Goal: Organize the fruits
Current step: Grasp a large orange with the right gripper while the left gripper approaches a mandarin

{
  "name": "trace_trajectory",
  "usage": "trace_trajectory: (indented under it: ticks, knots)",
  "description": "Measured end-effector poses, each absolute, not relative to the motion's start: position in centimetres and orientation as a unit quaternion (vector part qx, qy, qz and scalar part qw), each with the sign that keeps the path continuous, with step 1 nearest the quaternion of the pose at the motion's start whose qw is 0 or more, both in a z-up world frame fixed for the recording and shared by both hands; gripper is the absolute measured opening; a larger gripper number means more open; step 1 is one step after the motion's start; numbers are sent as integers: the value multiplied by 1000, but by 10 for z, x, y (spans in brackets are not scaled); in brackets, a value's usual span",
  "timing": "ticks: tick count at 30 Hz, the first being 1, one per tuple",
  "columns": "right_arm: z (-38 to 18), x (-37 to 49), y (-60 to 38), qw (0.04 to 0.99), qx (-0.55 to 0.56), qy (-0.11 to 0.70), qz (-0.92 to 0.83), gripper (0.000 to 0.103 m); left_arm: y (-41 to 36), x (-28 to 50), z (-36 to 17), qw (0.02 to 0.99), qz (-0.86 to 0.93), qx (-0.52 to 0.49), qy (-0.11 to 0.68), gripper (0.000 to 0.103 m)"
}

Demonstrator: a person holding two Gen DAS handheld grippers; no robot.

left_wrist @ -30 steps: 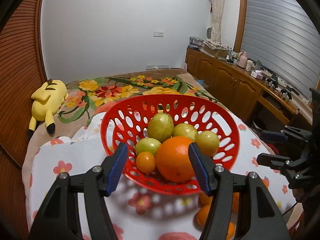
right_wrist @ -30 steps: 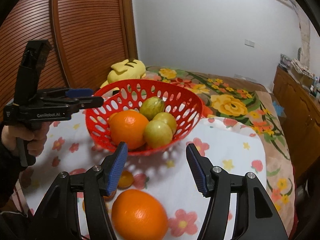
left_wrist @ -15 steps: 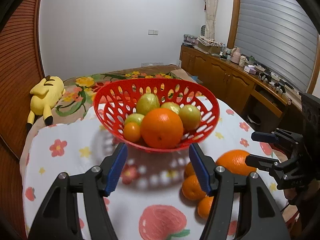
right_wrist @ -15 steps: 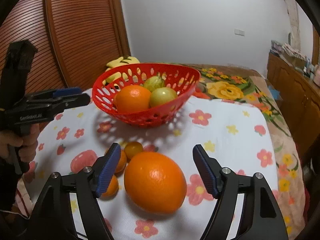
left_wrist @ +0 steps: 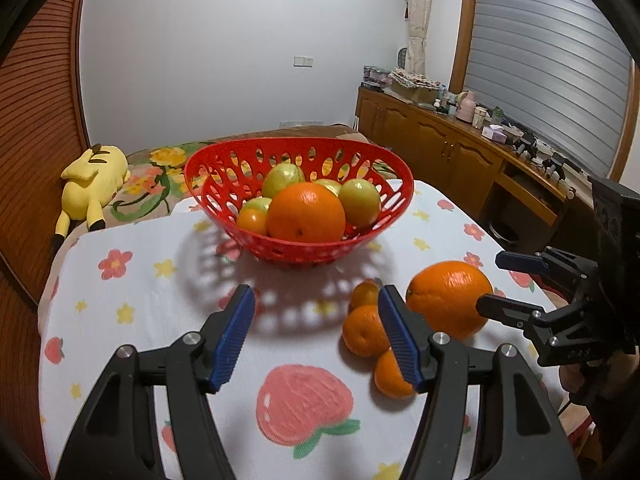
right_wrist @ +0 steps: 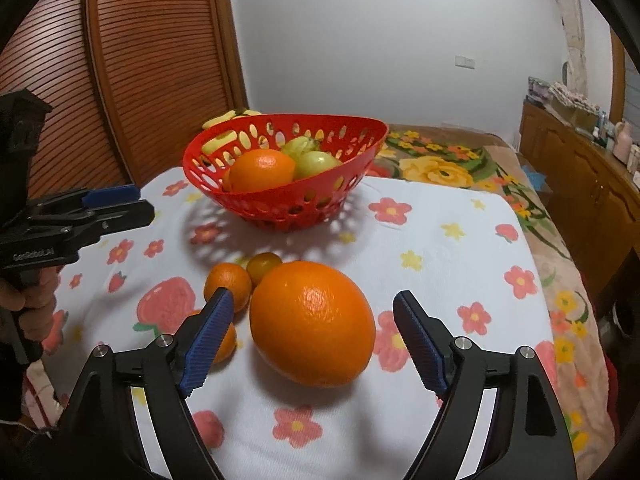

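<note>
A red perforated basket (left_wrist: 224,168) (right_wrist: 352,140) stands on the floral cloth and holds a big orange (left_wrist: 306,212), a small orange fruit and several green fruits. A large loose orange (right_wrist: 312,324) (left_wrist: 448,300) lies on the cloth with three small tangerines (left_wrist: 364,330) (right_wrist: 228,282) beside it. My right gripper (right_wrist: 310,334) is open, its fingers on either side of the large orange without touching it. My left gripper (left_wrist: 316,328) is open and empty over the cloth, just left of the tangerines.
A yellow plush toy (left_wrist: 94,182) lies on the flowered bedspread behind the table. A wooden sideboard (left_wrist: 460,152) with clutter runs along the right wall. Slatted wooden doors (right_wrist: 140,72) stand at the left.
Both grippers have drawn back from the basket and dropped lower. The right gripper has closed in around the large loose orange. The left gripper now hovers beside the tangerines.
</note>
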State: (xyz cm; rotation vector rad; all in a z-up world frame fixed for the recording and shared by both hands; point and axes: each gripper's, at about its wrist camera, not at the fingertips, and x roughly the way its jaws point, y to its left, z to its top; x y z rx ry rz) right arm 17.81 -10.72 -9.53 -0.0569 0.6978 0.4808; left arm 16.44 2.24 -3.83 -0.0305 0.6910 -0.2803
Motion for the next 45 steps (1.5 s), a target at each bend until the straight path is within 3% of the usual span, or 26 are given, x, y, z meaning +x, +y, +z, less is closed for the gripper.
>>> trace_trajectory:
  ticks: [29, 32, 45]
  knots:
    - [-134, 199, -91, 889, -15, 378, 259, 90, 16, 162, -81, 915, -137, -28, 379, 64]
    - [-138, 199, -89, 885, -18, 385, 262, 84, 12, 162, -83, 913, -140, -29, 383, 64]
    - [-139, 175, -124, 894, 10, 379, 241, 83, -9, 156, -89, 903, -172, -29, 392, 64]
